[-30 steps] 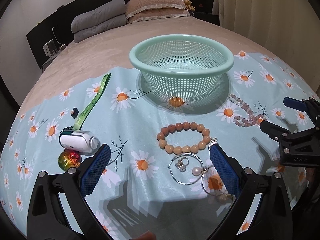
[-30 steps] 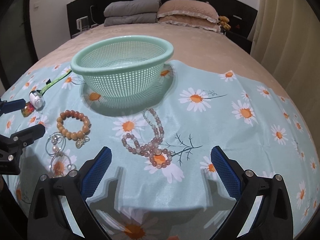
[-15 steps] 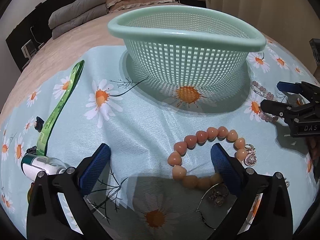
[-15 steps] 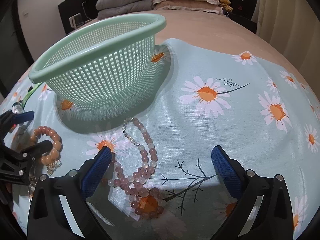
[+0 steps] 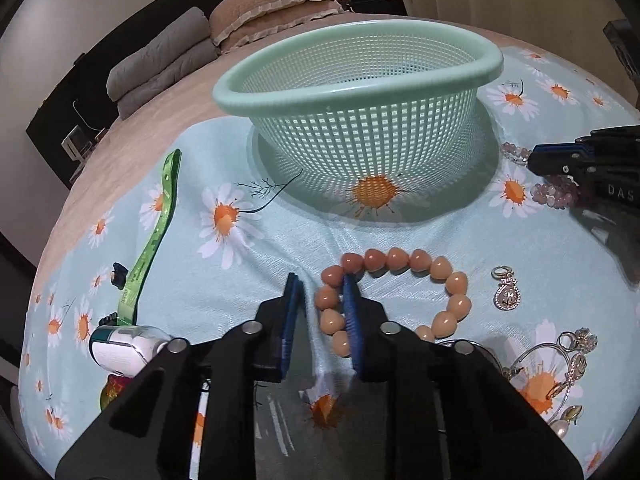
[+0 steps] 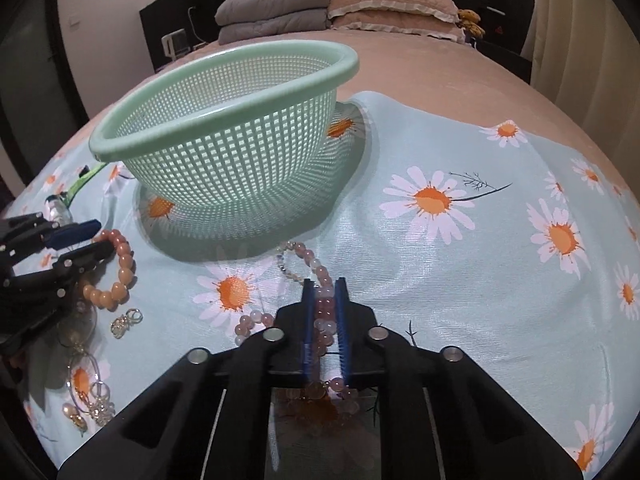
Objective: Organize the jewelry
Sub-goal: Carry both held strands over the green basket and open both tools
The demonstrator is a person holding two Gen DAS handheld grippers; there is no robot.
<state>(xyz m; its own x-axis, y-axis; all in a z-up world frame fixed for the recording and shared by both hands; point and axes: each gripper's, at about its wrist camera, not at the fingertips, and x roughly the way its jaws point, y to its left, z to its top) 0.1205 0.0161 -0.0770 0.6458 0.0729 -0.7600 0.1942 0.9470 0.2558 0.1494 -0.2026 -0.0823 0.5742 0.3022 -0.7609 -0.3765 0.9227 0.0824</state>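
On a bed, a daisy cloth [image 6: 460,248] carries an empty basket [image 5: 360,92]. The orange bracelet [image 5: 396,292] is pinched by the nearly closed left gripper [image 5: 320,300], the pink necklace [image 6: 320,312] by the right gripper [image 6: 323,308]; nothing is sorted yet.

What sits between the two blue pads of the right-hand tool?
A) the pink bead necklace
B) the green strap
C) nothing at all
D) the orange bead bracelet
A: in the right wrist view, the right tool has its blue pads closed in around a strand of the pink bead necklace, which lies on the daisy-print cloth in front of the green basket.
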